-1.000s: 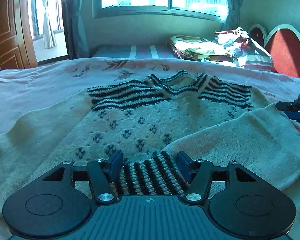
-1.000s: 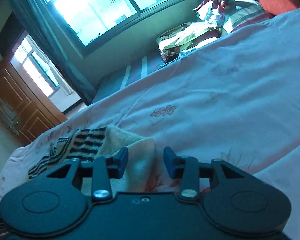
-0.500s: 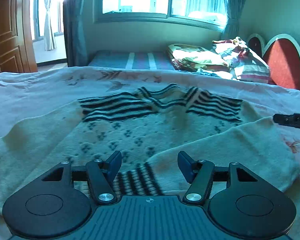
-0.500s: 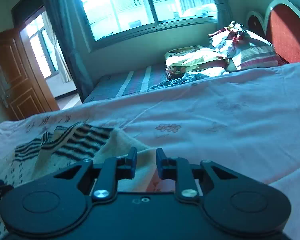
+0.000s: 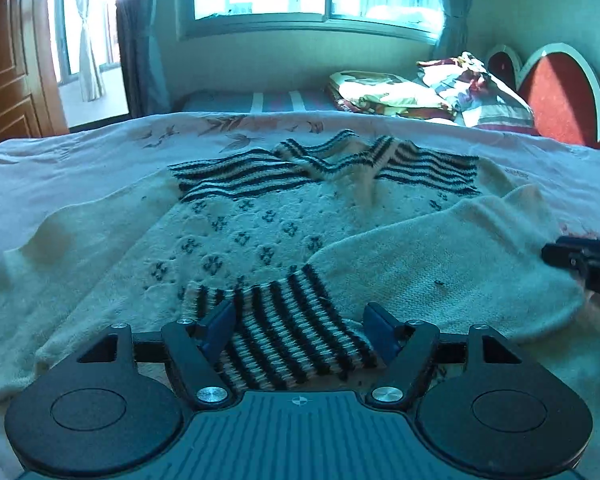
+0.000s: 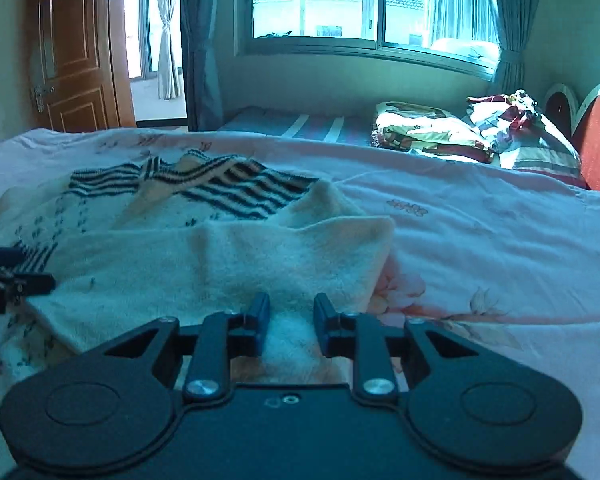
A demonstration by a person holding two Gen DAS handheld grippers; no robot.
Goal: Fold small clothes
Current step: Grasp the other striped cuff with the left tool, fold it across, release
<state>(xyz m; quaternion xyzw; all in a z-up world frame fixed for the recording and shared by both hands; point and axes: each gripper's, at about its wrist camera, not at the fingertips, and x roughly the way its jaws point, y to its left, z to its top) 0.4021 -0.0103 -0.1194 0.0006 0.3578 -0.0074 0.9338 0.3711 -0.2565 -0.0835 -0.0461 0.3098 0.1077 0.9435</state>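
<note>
A cream knitted sweater [image 5: 240, 236] with dark stripes at the collar lies flat on the bed. Its right sleeve [image 5: 440, 264] is folded across the body. That sleeve's striped cuff [image 5: 284, 320] lies between the jaws of my left gripper [image 5: 298, 326], which are opening; the pads stand apart from it. The other sleeve [image 5: 60, 248] stretches out to the left. My right gripper [image 6: 290, 320] hovers at the folded sleeve's [image 6: 220, 272] outer edge, jaws narrow and opening, cream knit showing in the gap. Each gripper shows at the edge of the other's view: right gripper [image 5: 580, 264], left gripper [image 6: 12, 280].
The pink floral bedsheet [image 6: 500, 240] spreads wide to the right of the sweater. Folded quilts and pillows [image 5: 420, 92] are stacked at the far side by a red headboard [image 5: 560, 92]. A wooden door [image 6: 72, 60] stands at the far left.
The left jaws have widened, and more of the striped cuff shows between them. The right gripper has rolled level and moved in over the folded sleeve's edge.
</note>
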